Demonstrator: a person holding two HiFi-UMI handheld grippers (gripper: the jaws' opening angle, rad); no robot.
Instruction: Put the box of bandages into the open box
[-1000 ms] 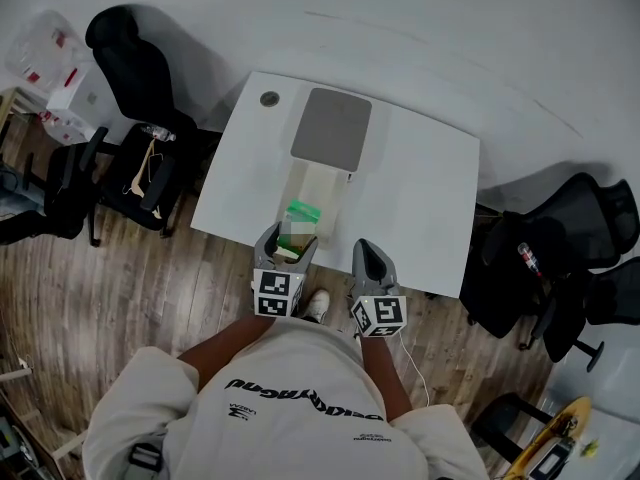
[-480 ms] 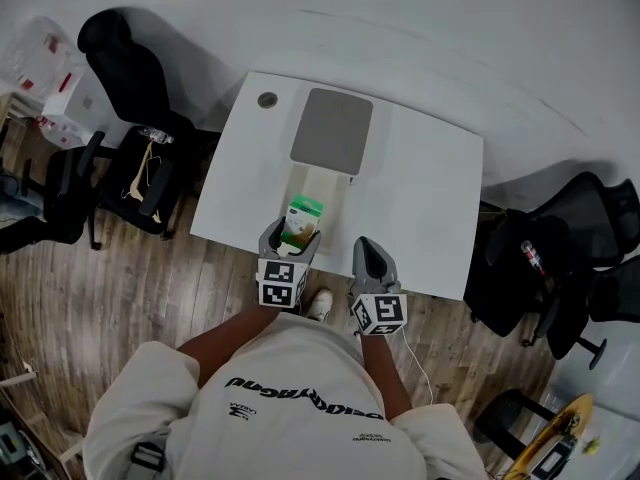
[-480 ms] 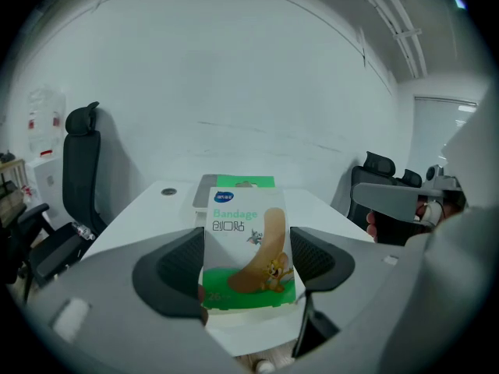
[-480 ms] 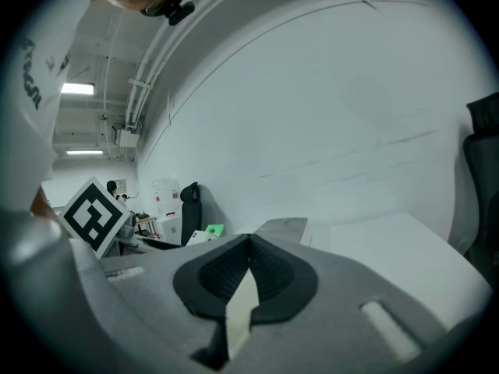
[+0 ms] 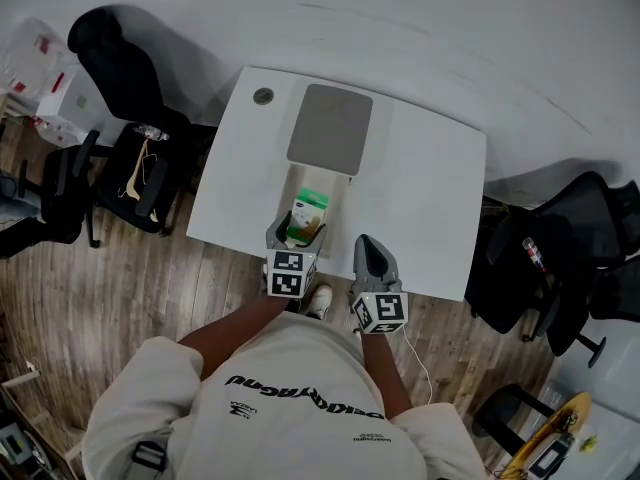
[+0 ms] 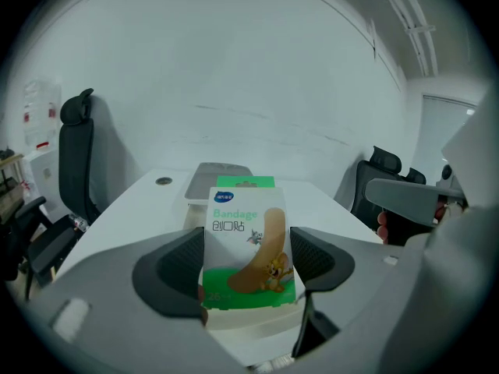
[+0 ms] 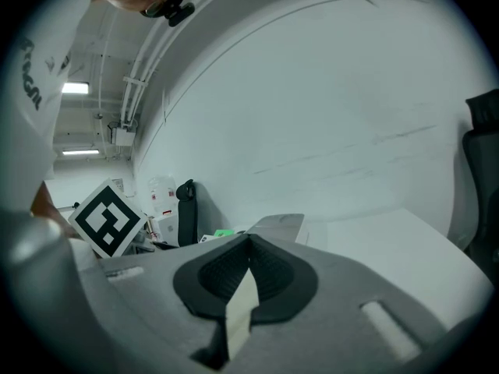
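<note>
The bandage box (image 5: 308,208), green and white with a cartoon plaster on its front, stands upright between the jaws of my left gripper (image 5: 297,230), which is shut on it. It is over the near end of the open cream box (image 5: 322,180); whether it touches the bottom I cannot tell. In the left gripper view the bandage box (image 6: 248,244) fills the middle of the left gripper (image 6: 248,265), with the open box's grey lid (image 6: 221,179) behind it. My right gripper (image 5: 368,252) hangs at the table's near edge to the right, its jaws (image 7: 248,244) shut on nothing.
The white table (image 5: 425,203) carries a round grommet (image 5: 263,96) at its far left corner. Black office chairs stand to the left (image 5: 130,98) and right (image 5: 560,248). The person's torso (image 5: 290,408) is close to the table's near edge.
My left gripper has moved forward and a little right with the bandage box, from the table's near edge to over the open box. The right gripper has hardly moved.
</note>
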